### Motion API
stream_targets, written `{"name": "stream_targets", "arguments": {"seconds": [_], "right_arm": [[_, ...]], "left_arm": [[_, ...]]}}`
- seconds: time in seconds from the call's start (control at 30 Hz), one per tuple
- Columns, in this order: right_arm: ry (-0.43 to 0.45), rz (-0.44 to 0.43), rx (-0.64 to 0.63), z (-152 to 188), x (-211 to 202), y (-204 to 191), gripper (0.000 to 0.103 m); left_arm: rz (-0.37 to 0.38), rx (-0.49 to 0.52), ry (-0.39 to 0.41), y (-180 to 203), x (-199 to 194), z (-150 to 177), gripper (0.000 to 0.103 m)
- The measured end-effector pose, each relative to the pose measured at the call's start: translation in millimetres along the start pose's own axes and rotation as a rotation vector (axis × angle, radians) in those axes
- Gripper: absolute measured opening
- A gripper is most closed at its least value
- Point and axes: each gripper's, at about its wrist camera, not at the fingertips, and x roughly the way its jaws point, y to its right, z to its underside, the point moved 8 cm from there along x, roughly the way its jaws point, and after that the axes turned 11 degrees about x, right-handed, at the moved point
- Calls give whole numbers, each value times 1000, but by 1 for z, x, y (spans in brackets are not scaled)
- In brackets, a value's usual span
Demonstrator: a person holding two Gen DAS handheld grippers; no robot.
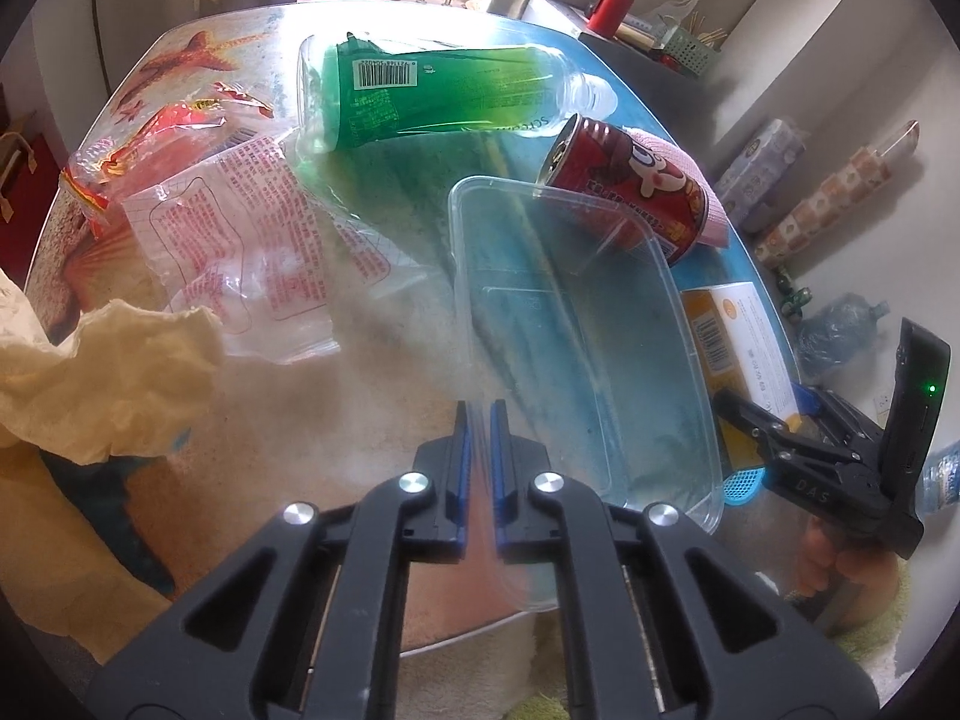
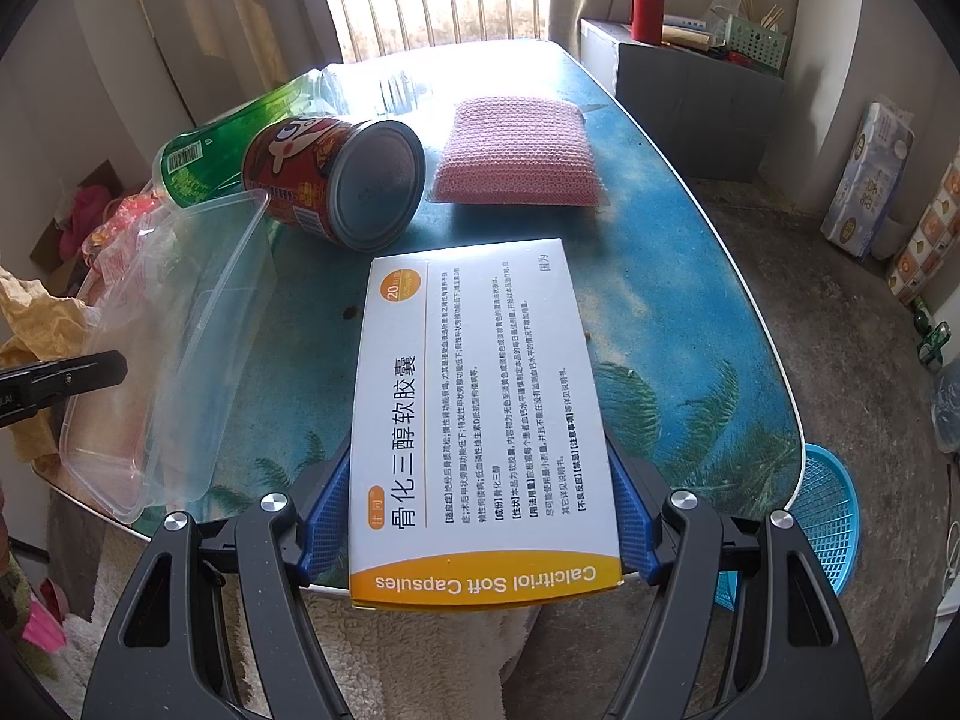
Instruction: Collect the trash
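Right wrist view: my right gripper point(image 2: 480, 516) fingers clamp the capsule box point(image 2: 480, 414); I should lift level. Left gripper point(image 1: 480, 474) fingers pinch the clear container point(image 1: 576, 354) rim.

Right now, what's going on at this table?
A person is clearing trash with two tools. The right hand-held gripper is shut on the medicine box. The left hand-held gripper pinches the near rim of the clear plastic container. The green bottle, red can and wrappers lie on the table.
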Motion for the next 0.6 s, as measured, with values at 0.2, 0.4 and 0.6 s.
{"name": "stream_targets", "arguments": {"seconds": [0.2,0.4,0.6], "right_arm": [[10,5,4,1,-2,0,70],[43,-9,9,-2,-18,0,70],[87,-59,58,-4,-46,10,70]], "left_arm": [[-20,-1,24,0,-6,6,2],[-36,-3,63,0,-19,7,2],[-28,11,125,10,-45,1,2]]}}
